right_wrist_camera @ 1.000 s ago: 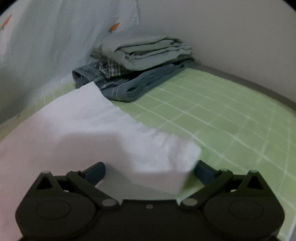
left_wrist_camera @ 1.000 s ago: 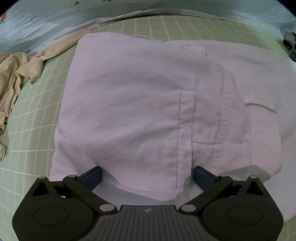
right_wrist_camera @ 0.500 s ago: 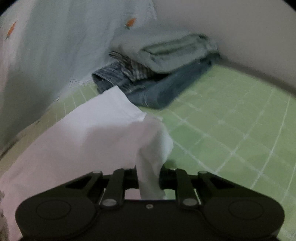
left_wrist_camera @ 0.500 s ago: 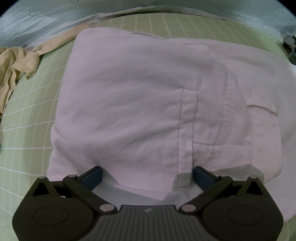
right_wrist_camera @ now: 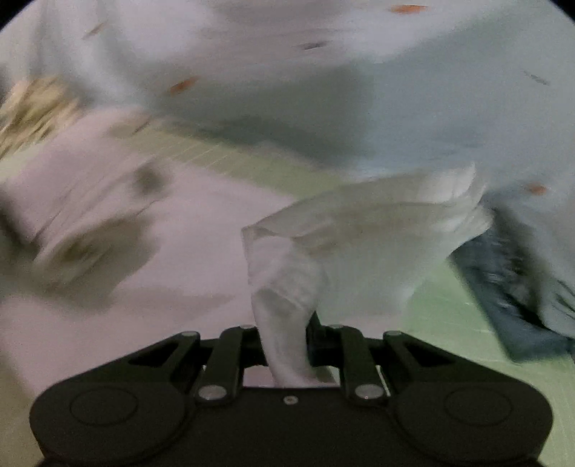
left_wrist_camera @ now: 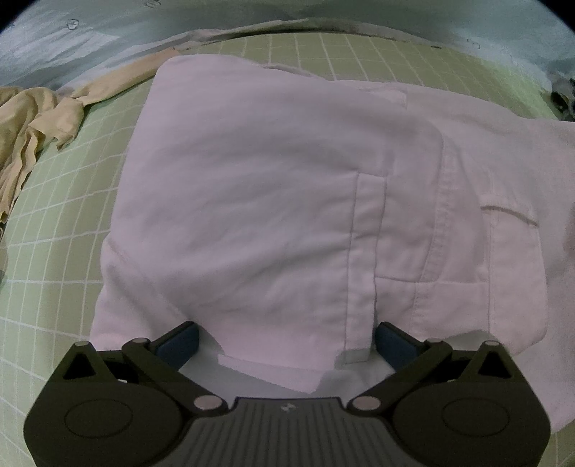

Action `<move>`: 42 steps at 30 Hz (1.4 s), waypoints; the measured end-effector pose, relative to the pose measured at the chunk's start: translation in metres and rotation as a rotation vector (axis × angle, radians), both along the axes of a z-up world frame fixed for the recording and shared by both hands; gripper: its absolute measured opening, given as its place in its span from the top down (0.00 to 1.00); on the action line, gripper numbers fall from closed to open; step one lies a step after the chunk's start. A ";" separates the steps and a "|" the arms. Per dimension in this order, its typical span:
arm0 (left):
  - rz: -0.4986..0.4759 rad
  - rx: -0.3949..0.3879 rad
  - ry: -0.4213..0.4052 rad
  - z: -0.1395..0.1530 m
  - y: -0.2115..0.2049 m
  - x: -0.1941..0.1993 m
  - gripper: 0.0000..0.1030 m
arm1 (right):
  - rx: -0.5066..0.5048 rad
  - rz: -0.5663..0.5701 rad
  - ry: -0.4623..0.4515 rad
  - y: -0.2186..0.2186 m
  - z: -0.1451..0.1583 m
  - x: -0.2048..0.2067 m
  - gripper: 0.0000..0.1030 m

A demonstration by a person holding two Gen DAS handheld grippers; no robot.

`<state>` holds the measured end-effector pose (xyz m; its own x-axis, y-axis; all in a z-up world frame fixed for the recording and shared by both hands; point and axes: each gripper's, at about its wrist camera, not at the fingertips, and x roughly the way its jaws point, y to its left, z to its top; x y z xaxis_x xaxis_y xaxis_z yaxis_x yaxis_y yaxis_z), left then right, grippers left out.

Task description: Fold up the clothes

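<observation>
A white shirt (left_wrist_camera: 273, 201) lies partly folded on the green checked sheet (left_wrist_camera: 46, 258), one side laid over the middle, a chest pocket showing at the right. My left gripper (left_wrist_camera: 285, 343) is open, its jaws wide on either side of the shirt's near hem, which rests between them. My right gripper (right_wrist_camera: 285, 337) is shut on a bunched corner of the white shirt (right_wrist_camera: 363, 230) and holds it lifted above the sheet. The right wrist view is blurred by motion.
A crumpled beige garment (left_wrist_camera: 32, 122) lies at the far left. A pale blue printed curtain (left_wrist_camera: 90, 32) hangs along the back. Dark denim clothes (right_wrist_camera: 510, 305) lie on the sheet at the right.
My right gripper has closed on the shirt's corner, lifted it and swung left, away from the folded clothes stack. My left gripper stays open at the hem, barely moved.
</observation>
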<state>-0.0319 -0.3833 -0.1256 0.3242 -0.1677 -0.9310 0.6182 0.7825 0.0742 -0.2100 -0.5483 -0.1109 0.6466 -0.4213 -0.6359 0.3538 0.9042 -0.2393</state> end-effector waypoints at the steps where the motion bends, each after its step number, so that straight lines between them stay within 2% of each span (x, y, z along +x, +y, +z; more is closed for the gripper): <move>1: 0.002 -0.003 -0.003 0.000 0.001 -0.001 0.00 | 0.003 0.028 0.028 0.009 -0.007 0.000 0.84; 4: 0.008 -0.011 -0.013 0.000 0.003 -0.004 0.00 | 0.017 0.026 0.032 0.008 -0.008 -0.004 0.85; 7: 0.011 -0.013 -0.017 -0.001 0.001 -0.005 0.00 | -0.121 0.041 -0.003 0.017 0.018 -0.003 0.85; 8: 0.010 -0.014 -0.017 -0.002 0.001 -0.005 0.00 | -0.172 0.082 -0.023 0.024 0.027 -0.004 0.85; 10: 0.010 -0.017 -0.020 -0.002 0.000 -0.005 0.00 | -0.198 0.147 -0.046 0.032 0.038 -0.003 0.85; 12: 0.010 -0.020 -0.025 -0.002 0.001 -0.006 0.00 | -0.109 0.160 -0.065 0.035 0.035 0.000 0.85; 13: 0.012 -0.021 -0.028 -0.001 0.003 -0.008 0.00 | -0.033 0.149 -0.047 0.034 0.027 0.003 0.85; 15: 0.014 -0.020 -0.031 0.001 0.005 -0.010 0.00 | 0.073 0.106 0.045 0.031 -0.006 0.010 0.84; 16: 0.013 -0.017 -0.031 0.001 0.004 -0.010 0.00 | 0.054 0.096 0.055 0.033 -0.014 0.011 0.84; 21: 0.011 -0.006 -0.019 0.005 0.004 -0.008 0.00 | 0.043 0.064 -0.078 0.040 0.030 0.009 0.84; 23: 0.011 -0.002 -0.012 0.006 0.003 -0.006 0.00 | 0.052 0.073 -0.083 0.044 0.031 0.012 0.84; 24: 0.008 -0.001 -0.009 0.006 0.003 -0.005 0.00 | 0.057 0.077 -0.082 0.046 0.030 0.014 0.84; 26: 0.003 0.001 -0.003 0.006 0.004 -0.004 0.00 | 0.066 0.098 0.028 0.055 0.001 0.022 0.83; 27: -0.003 -0.001 0.004 0.007 0.004 -0.003 0.00 | 0.055 0.095 0.044 0.058 -0.003 0.023 0.82; 29: 0.001 -0.026 0.010 0.012 0.011 -0.002 0.00 | 0.035 0.090 0.076 0.062 -0.009 0.024 0.76; 30: 0.005 -0.041 0.009 0.014 0.016 -0.003 0.00 | 0.059 0.091 0.076 0.061 -0.004 0.023 0.72; 31: 0.011 -0.046 0.004 0.016 0.021 -0.003 0.00 | 0.083 0.094 0.075 0.059 0.002 0.022 0.60; 32: 0.013 -0.052 -0.003 0.019 0.026 -0.005 0.00 | 0.109 0.111 0.058 0.060 0.008 0.018 0.44; 33: 0.015 -0.058 -0.010 0.021 0.031 -0.007 0.00 | 0.136 0.129 0.042 0.060 0.015 0.014 0.38; 35: 0.020 -0.080 -0.023 0.028 0.041 -0.012 0.00 | 0.165 0.149 -0.007 0.060 0.029 0.002 0.15; 37: 0.026 -0.095 -0.034 0.034 0.048 -0.014 0.00 | 0.154 0.091 -0.068 0.057 0.039 -0.011 0.03; 39: 0.041 -0.108 -0.045 0.039 0.053 -0.018 0.00 | 0.177 -0.033 -0.131 0.037 0.044 -0.021 0.02; 42: 0.062 -0.071 -0.093 0.047 0.058 -0.025 0.00 | 0.257 -0.265 -0.174 -0.002 0.035 -0.032 0.02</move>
<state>-0.0571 -0.3250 -0.0784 0.4205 -0.2087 -0.8830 0.5615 0.8243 0.0725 -0.2424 -0.5501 -0.0761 0.6442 -0.4298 -0.6327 0.5980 0.7988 0.0662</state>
